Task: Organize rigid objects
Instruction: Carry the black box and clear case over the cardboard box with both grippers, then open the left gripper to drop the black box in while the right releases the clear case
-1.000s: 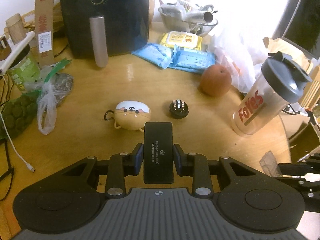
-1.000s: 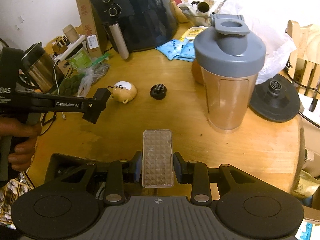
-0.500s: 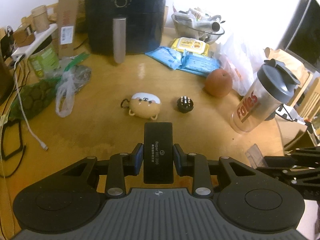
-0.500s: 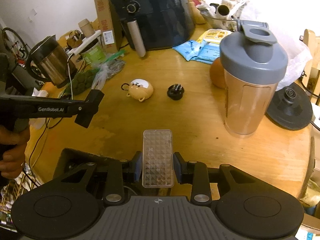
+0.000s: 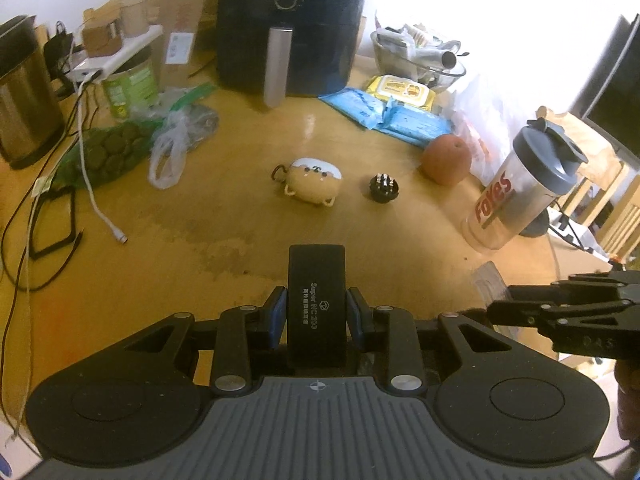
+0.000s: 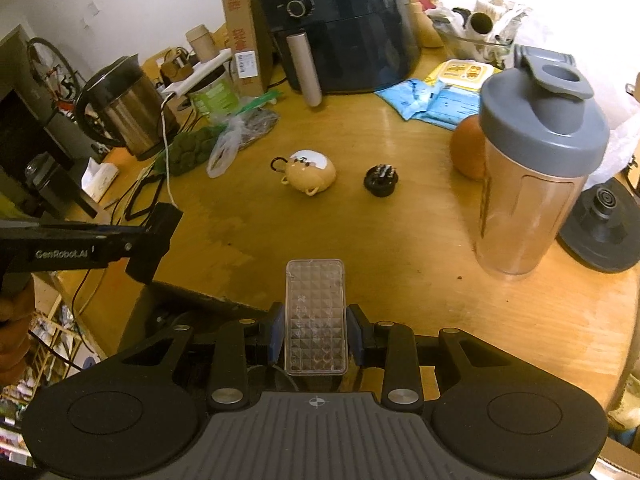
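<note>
A black box [image 5: 316,304] is clenched in the left tool [image 5: 316,312], a clear case [image 6: 315,320] in the right tool [image 6: 315,328], both held above the counter [image 6: 400,248], presumably for sorting.

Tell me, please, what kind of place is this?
Probably a home kitchen or dining corner: a cluttered wooden table holds an air fryer, an electric kettle and a shaker bottle.
</note>
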Available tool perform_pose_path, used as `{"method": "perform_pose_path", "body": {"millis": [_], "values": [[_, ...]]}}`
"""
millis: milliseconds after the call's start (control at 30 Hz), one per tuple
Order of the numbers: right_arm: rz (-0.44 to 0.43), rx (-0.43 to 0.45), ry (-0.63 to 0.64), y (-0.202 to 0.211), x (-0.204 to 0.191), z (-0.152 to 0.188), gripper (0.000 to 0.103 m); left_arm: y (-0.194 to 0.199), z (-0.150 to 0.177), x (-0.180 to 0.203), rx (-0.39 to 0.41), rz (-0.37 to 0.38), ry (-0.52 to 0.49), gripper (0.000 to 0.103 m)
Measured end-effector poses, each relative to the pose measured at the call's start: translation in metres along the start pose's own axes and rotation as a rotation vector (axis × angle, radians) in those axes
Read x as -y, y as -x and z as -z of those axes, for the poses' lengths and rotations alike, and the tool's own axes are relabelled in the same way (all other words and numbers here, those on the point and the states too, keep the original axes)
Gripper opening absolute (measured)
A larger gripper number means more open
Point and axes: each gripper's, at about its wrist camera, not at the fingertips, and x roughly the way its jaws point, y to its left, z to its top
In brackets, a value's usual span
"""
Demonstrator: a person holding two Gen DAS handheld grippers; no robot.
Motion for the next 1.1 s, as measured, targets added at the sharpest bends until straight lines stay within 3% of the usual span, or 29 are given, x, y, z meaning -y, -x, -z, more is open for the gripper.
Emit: {"method": "perform_pose_path", "body": {"millis": [467, 733, 800, 867, 900, 1100], "values": [[-0.048, -0.017, 0.058, 0.0, -0.011, 0.003, 0.036, 0.024, 0.038, 0.0, -0.021, -0.006, 0.076, 0.031], [-0.058, -0.023, 0.072, 0.005, -0.013, 0.009, 0.036, 0.033, 0.049, 0.009, -0.017, 0.041, 0.084, 0.032], [-0.061, -0.025, 0.073, 0.006, -0.013, 0.011, 0.036, 0.033, 0.051, 0.014, -0.015, 0.033, 0.072, 0.034], [-0.065, -0.028, 0.077, 0.007, -0.014, 0.013, 0.036, 0.032, 0.053, 0.019, -0.024, -0.006, 0.059, 0.05], [-0.066, -0.029, 0.078, 0.007, -0.014, 0.014, 0.036, 0.032, 0.054, 0.02, -0.024, -0.027, 0.055, 0.053], [-0.08, -0.037, 0.088, 0.008, -0.015, 0.017, 0.036, 0.036, 0.066, 0.02, -0.037, -0.062, 0.078, 0.054]]}}
